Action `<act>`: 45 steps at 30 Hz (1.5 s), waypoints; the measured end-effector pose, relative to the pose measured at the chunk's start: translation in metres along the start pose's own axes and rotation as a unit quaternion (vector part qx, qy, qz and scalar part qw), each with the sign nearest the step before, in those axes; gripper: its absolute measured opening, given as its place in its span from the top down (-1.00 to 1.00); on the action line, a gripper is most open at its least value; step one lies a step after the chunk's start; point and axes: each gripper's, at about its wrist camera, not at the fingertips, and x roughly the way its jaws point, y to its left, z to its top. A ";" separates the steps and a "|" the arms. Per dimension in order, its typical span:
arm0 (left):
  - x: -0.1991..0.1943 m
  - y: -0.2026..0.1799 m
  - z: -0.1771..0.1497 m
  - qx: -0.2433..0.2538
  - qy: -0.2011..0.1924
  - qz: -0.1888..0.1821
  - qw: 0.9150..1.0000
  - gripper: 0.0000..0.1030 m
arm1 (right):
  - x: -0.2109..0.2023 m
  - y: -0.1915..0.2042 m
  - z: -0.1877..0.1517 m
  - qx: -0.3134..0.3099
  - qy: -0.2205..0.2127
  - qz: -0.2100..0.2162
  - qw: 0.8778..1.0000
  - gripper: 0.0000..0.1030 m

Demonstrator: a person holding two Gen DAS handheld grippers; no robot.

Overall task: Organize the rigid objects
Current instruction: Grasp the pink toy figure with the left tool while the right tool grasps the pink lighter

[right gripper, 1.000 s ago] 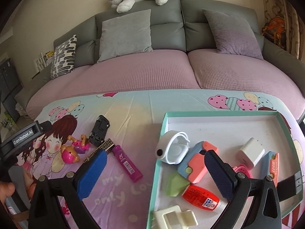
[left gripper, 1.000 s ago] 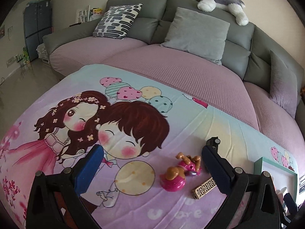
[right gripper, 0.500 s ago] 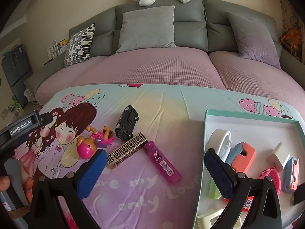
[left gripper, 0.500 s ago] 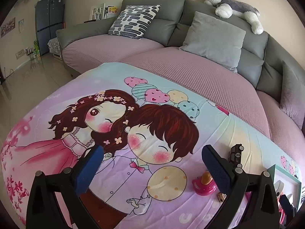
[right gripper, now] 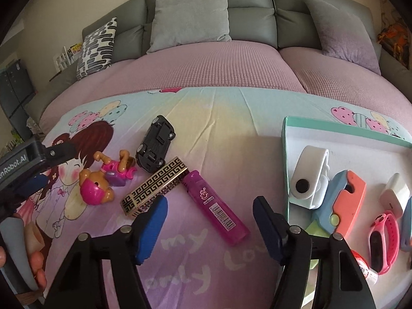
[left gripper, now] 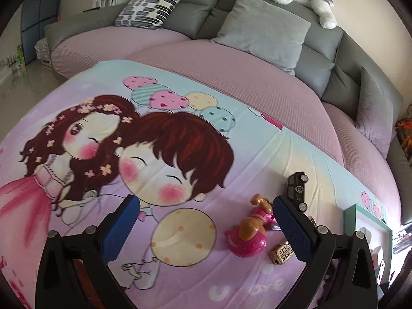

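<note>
Four loose items lie on the cartoon-print cloth: a purple lighter (right gripper: pixel 215 206), a black-and-gold patterned box (right gripper: pixel 154 186), a black toy car (right gripper: pixel 155 143) on its roof and a pink toy dog (right gripper: pixel 103 180). My right gripper (right gripper: pixel 209 206) hangs over the lighter, jaws closing, pads clear of it. My left gripper (left gripper: pixel 206 206) is open above the cloth, left of the toy dog (left gripper: pixel 248 231); the box (left gripper: pixel 282 253) and car (left gripper: pixel 296 188) lie by its right finger.
A teal-rimmed white tray (right gripper: pixel 285 139) at the right holds several small items, among them a white strap, a pink band and an orange-and-blue piece. A grey sofa (right gripper: pixel 252 7) with cushions lies behind the table. A person's hand (right gripper: pixel 33 257) holds the left gripper.
The right gripper has swung left from over the tray to above the lighter, and its jaws have narrowed. The left gripper has dropped lower, bringing the toy dog, box and car nearer.
</note>
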 end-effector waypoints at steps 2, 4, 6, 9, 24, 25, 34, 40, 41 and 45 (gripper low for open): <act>0.004 -0.006 -0.002 0.016 0.012 -0.001 1.000 -0.99 | 0.002 0.003 -0.001 -0.014 0.000 -0.015 1.000 -0.37; 0.009 -0.012 -0.005 0.037 0.025 0.000 0.999 -0.99 | 0.004 0.006 -0.001 -0.024 0.000 -0.023 0.999 -0.36; 0.013 -0.018 -0.007 0.052 0.039 -0.001 0.998 -0.99 | 0.005 0.008 -0.002 -0.032 0.000 -0.028 0.999 -0.36; 0.016 -0.024 -0.010 0.072 0.049 0.002 0.996 -0.99 | 0.004 0.009 -0.001 -0.037 0.002 -0.028 0.999 -0.37; 0.031 -0.033 -0.017 0.108 0.086 0.018 0.990 -0.99 | 0.018 0.019 -0.003 -0.071 0.016 -0.048 0.996 -0.14; 0.032 -0.033 -0.017 0.108 0.087 0.018 0.990 -0.99 | 0.018 0.019 -0.003 -0.071 0.016 -0.047 0.996 -0.14; 0.032 -0.028 -0.017 0.097 0.089 0.024 0.991 -0.99 | 0.016 0.016 -0.001 -0.056 0.032 -0.020 0.998 0.05; 0.036 -0.027 -0.018 0.088 0.095 0.016 0.991 -0.98 | 0.011 0.008 0.003 -0.021 0.047 0.015 0.999 0.44; 0.037 -0.028 -0.018 0.087 0.094 0.016 0.992 -0.98 | 0.011 0.007 0.003 -0.015 0.052 0.028 0.998 0.45; 0.036 -0.027 -0.017 0.077 0.087 0.007 0.993 -0.98 | 0.016 0.012 0.001 -0.022 0.053 0.017 0.998 0.48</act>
